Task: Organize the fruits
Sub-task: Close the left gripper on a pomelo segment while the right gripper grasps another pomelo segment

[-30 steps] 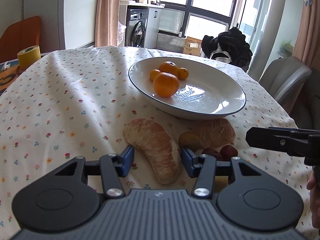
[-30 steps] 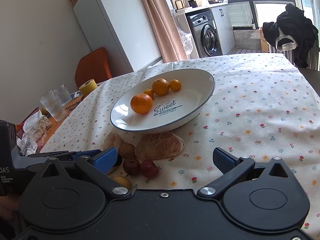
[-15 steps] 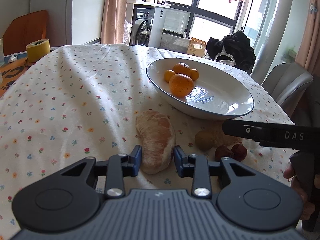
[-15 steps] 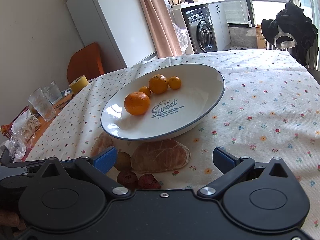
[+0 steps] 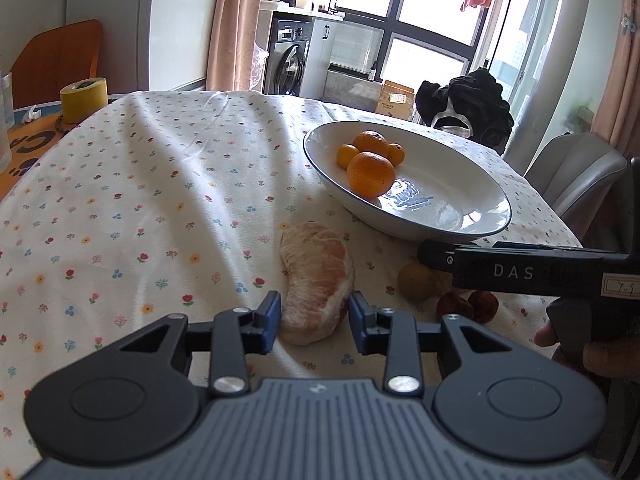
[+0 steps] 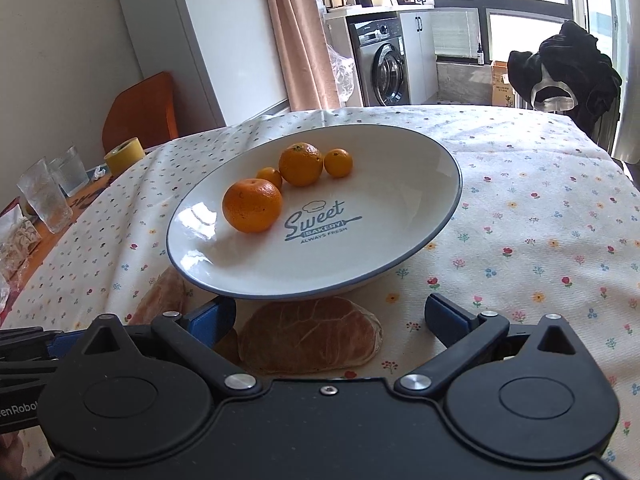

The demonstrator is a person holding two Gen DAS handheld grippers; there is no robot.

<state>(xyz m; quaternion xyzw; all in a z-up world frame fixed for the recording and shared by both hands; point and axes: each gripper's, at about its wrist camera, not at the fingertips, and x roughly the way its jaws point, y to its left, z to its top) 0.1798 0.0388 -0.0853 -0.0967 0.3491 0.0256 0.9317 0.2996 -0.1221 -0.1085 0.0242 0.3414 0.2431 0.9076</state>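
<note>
Left claw [image 5: 313, 318] pinches the pomelo wedge [image 5: 318, 280] for the plate [image 5: 472, 196]; right claw [image 6: 329, 316] gapes over another wedge [image 6: 310, 336].

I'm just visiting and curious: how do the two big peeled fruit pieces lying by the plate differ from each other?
The left pomelo piece sits between the left claw fingers, which have nearly closed on it; the right pomelo piece lies in front of the wide-open right claw. The left pomelo piece looks pinker and curved; the right pomelo piece looks browner and broader, tucked by the plate rim. Both are peeled and rest on the tablecloth.
</note>
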